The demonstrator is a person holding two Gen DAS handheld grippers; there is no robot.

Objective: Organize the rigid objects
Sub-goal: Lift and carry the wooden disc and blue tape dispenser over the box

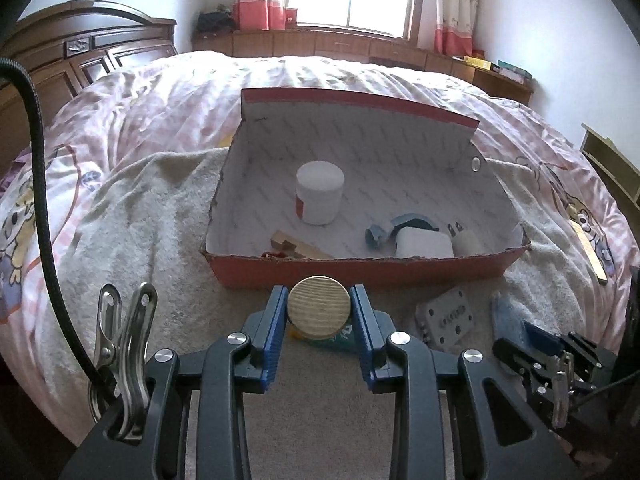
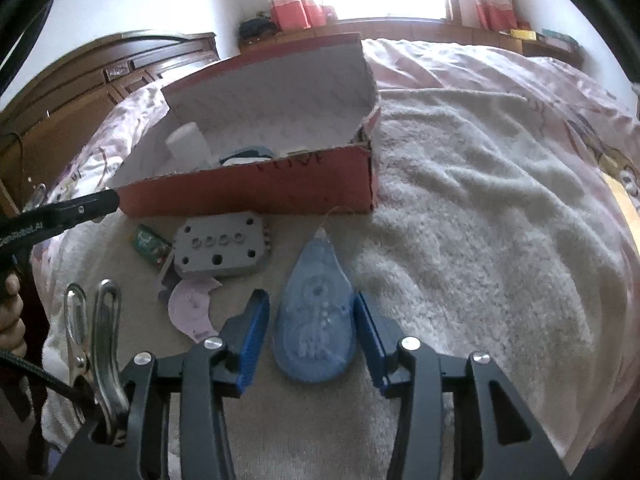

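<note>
left wrist view: left gripper (image 1: pixel 319 312) pinches a round wooden-lidded jar (image 1: pixel 319 311) by its sides, before the red cardboard box (image 1: pixel 360 270); stiff, smooth, likely light.
right wrist view: right gripper (image 2: pixel 311 334) spread around a blue teardrop plastic tape dispenser (image 2: pixel 315 322), pads not touching; hard, slick, take its wide flanks.

Ahead of you the red box (image 1: pixel 360 270) lies open on top, its near wall low and its raised lid (image 1: pixel 352 128) closing off the far side. Inside, the white jar (image 1: pixel 320 198) stands mid-floor; the wooden block (image 1: pixel 294 245) and white adapter (image 1: pixel 426 242) crowd the near wall. The far-left floor is bare. The grey plate (image 2: pixel 222 250) lies just before the box.
</note>
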